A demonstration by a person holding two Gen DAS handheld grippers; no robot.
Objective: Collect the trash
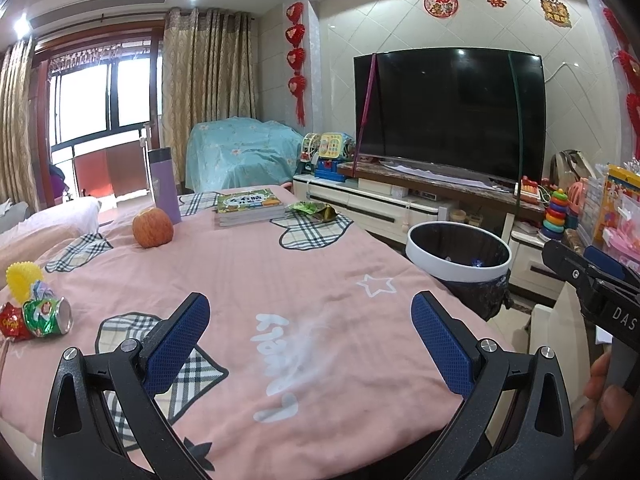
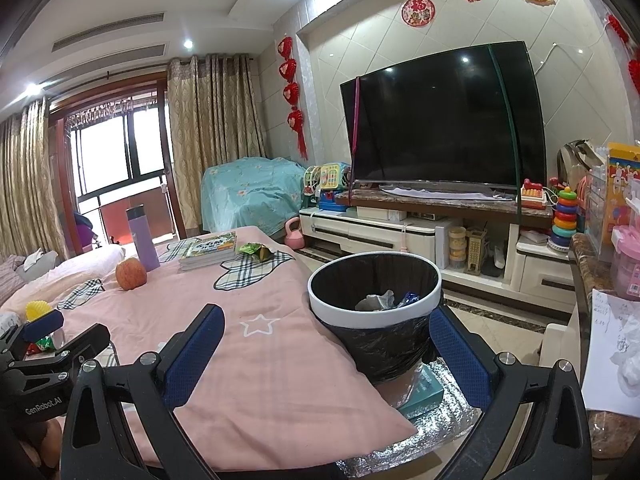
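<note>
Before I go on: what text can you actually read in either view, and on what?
"DAS": right gripper body.
"GenRobot.AI": left gripper body.
"福": round red wall decoration.
Pink cloth white lettering: upside down, not legible.
Book cover, crushed can, paper note: too small or blurred.

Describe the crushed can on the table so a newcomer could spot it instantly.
Start at the table under the pink cloth and go to its left edge, well short of the apple. The crushed can lies there on its side, silver end facing the middle of the table. Its shiny green print sets it apart from the red wrapper touching it and the spiky yellow ball just behind.
</note>
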